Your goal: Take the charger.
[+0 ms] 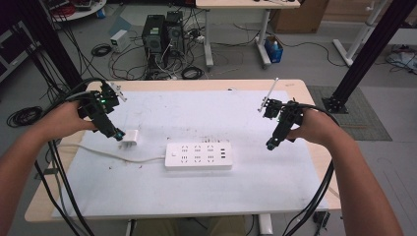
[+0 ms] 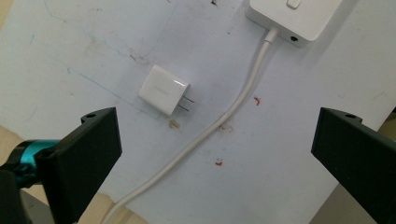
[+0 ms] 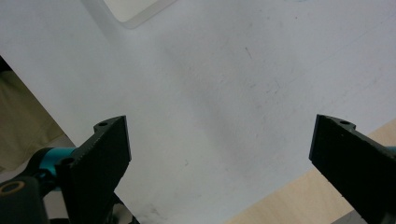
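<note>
A wooden-edged desk [image 1: 314, 162] is covered by a white sheet [image 1: 196, 191] marked with small scuffs and a few red specks. Near the middle of the sheet lies a white power strip [image 1: 198, 156], its long side running left to right, with rows of sockets on top. A white cord [image 1: 113, 155] leaves its left end and curves away toward the left edge of the desk.

Just left of the power strip, and above the cord, a small white plug adapter [image 1: 131, 137] lies flat on the sheet. In the left gripper view its two metal prongs point toward the cord without touching it, and the adapter [image 2: 164, 89] sits apart from the power strip's corner [image 2: 299, 21].

The left hand-held gripper [image 1: 118, 133] is held low over the sheet, its tip just beside the adapter in the high view. Its own camera shows the two black jaws spread wide apart, released and holding nothing, with the adapter lying on the sheet ahead of them, between the jaws but farther off.

The right hand-held gripper [image 1: 271, 145] hangs over the right part of the sheet, well apart from the power strip's right end. Its jaws are also spread wide and empty, with bare sheet between them and the desk's wooden edge at the lower right of that view.

Beyond the desk, computer towers [image 1: 162, 34] stand on the floor among loose cables.
</note>
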`<state>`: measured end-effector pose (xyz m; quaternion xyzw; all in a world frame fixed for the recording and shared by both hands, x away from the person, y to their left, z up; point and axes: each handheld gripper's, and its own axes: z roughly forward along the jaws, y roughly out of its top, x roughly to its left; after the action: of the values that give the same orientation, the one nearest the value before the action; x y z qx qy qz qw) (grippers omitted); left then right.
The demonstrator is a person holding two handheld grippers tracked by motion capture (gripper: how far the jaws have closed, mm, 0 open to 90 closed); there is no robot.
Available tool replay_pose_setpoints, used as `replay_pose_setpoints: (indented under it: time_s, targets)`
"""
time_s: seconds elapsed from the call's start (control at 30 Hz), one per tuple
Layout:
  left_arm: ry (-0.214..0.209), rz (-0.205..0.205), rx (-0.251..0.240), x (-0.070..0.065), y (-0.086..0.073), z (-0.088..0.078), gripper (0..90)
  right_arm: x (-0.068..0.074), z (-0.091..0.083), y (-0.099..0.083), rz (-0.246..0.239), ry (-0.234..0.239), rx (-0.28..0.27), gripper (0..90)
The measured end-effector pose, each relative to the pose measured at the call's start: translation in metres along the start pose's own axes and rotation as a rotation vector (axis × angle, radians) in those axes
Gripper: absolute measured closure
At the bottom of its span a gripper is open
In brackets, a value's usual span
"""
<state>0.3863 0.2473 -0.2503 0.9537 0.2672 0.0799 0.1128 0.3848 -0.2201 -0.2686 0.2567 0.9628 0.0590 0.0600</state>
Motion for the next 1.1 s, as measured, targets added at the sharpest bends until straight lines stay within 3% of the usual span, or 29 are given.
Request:
replay_pose_setpoints:
  time_s: [0.23, 0.33, 0.57, 0.67, 0.8, 0.83, 1.03, 1.1]
  targets:
    - [0.000, -0.004, -0.016, -0.003, -0.001, -0.005, 1.7, 0.001, 0.001, 0.002, -0.006, 0.001, 0.000, 4.8]
    - [0.007, -0.017, 0.008, -0.002, 0.001, -0.006, 1.7, 0.002, 0.001, 0.002, -0.005, 0.000, -0.002, 4.8]
    - [-0.016, -0.151, 0.001, 0.005, 0.004, -0.003, 1.6, 0.001, 0.002, 0.002, -0.006, -0.003, 0.001, 4.8]
    - [0.003, -0.163, 0.005, 0.007, 0.006, 0.000, 1.7, 0.001, 0.002, 0.002, 0.001, -0.002, 0.006, 4.8]
    - [0.020, -0.226, 0.000, 0.010, 0.009, 0.005, 1.7, 0.000, 0.003, 0.002, -0.002, -0.007, 0.006, 4.8]
    - [0.020, -0.263, -0.006, 0.011, 0.009, 0.008, 1.7, -0.001, 0.003, 0.002, -0.009, -0.009, 0.002, 4.8]
    - [0.045, -0.376, 0.004, 0.018, 0.010, 0.021, 1.6, -0.001, 0.006, 0.000, 0.004, -0.011, 0.006, 4.8]
    - [0.046, -0.386, 0.013, 0.020, 0.010, 0.023, 1.6, -0.002, 0.006, 0.000, 0.004, -0.009, 0.005, 4.8]
